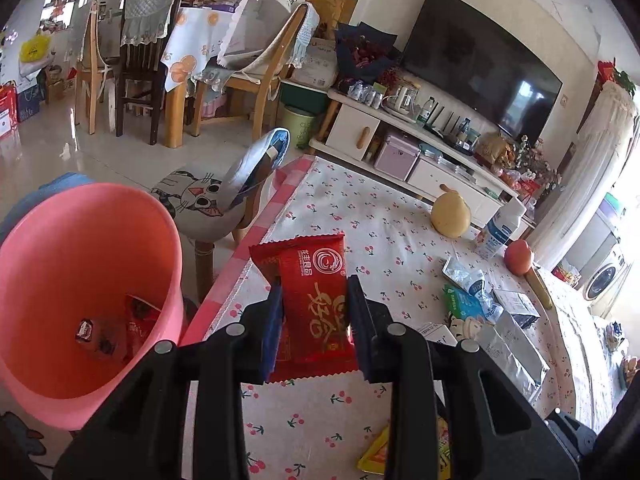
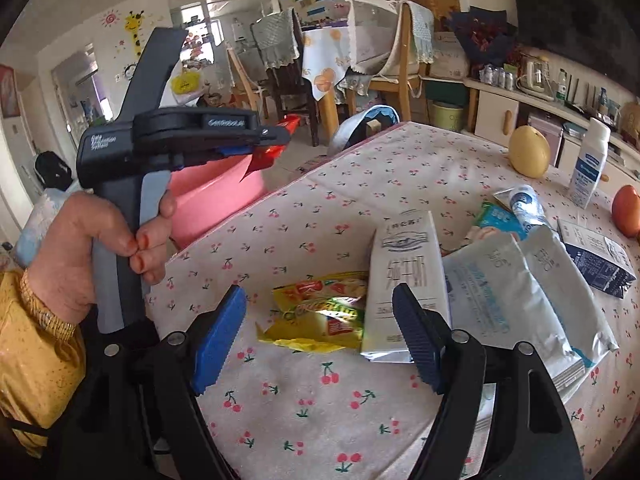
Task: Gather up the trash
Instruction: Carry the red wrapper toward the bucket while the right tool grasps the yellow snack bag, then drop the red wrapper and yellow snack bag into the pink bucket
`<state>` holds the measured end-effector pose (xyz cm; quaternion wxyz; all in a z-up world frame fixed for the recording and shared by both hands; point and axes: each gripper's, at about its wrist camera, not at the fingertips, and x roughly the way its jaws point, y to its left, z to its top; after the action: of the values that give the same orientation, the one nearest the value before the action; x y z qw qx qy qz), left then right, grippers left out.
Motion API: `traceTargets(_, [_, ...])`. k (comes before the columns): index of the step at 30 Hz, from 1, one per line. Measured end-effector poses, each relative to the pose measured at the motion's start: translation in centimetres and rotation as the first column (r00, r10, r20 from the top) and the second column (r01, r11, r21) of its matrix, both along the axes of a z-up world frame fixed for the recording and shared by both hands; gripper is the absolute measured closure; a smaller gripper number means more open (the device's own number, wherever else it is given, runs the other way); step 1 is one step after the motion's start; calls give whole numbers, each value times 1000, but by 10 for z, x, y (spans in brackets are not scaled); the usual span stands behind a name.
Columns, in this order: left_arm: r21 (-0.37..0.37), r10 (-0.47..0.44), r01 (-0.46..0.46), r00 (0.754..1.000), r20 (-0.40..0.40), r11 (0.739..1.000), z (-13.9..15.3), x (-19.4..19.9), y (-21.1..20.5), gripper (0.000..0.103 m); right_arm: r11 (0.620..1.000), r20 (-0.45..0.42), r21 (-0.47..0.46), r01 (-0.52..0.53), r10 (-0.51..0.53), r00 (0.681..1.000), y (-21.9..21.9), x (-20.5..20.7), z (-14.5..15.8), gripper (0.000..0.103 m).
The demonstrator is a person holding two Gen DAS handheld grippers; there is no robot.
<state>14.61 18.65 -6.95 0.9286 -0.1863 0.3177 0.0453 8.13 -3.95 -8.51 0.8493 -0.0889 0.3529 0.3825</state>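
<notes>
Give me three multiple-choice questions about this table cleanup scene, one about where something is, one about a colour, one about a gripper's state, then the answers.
1. Where is the trash bin?
A. On the tablecloth
B. Beside the table edge, lower than the tabletop
C. On the TV cabinet

2. What colour is the wrapper in the left gripper?
A. Red
B. Green
C. White

3. How is the right gripper?
A. Shut on the milk carton
B. Shut on the yellow wrapper
C. Open, holding nothing

Answers:
1 B: the pink trash bin stands next to the table, its rim below the top, with some trash already inside.
2 A: the left gripper is clamped on a red wrapper with gold writing.
3 C: the right gripper has its blue pads apart above the yellow wrapper, with the milk carton beside it untouched.
</notes>
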Motion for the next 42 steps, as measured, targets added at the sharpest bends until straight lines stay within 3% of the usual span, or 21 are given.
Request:
traceTargets(3, [-13,0,0,1000,-8,1000,-5,2,6,70,995,12,-94,19,-18,1000,17,-2,-17,36])
traceTargets(6, [7,-10,10,1000,4,1000,-5,1,8,70,988,51,-150,24,-17,999,28,-4,-25,37])
traceTargets(10, [-18,-7,8,1000,18,1000,-5,1,16,70,974,71,-218,66,-52,996,38,0,-36,37])
traceTargets(13, [-13,-1,2,1000,31,1000,-2,0,20,70,974,35,-211,84,-78,996,37,6,-42,42])
traceTargets(21, [-29,39,-37,998,49,999,-1,-3,39,70,968,40,-224,111,-105,994,44,5,-43,60])
traceTargets(24, [-27,60,-59,996,59,998,1,-6,46,70,969,36,-213,127,-122,992,44,4,-39,67])
traceTargets(35, [-73,159,-153,983,90,986,7,-21,81,70,985,51,-102,142,-138,989,58,7,10,70])
traceTargets(42, [-113,283,-272,955,92,956,7,-37,119,70,997,73,-1,79,-79,994,103,25,53,70])
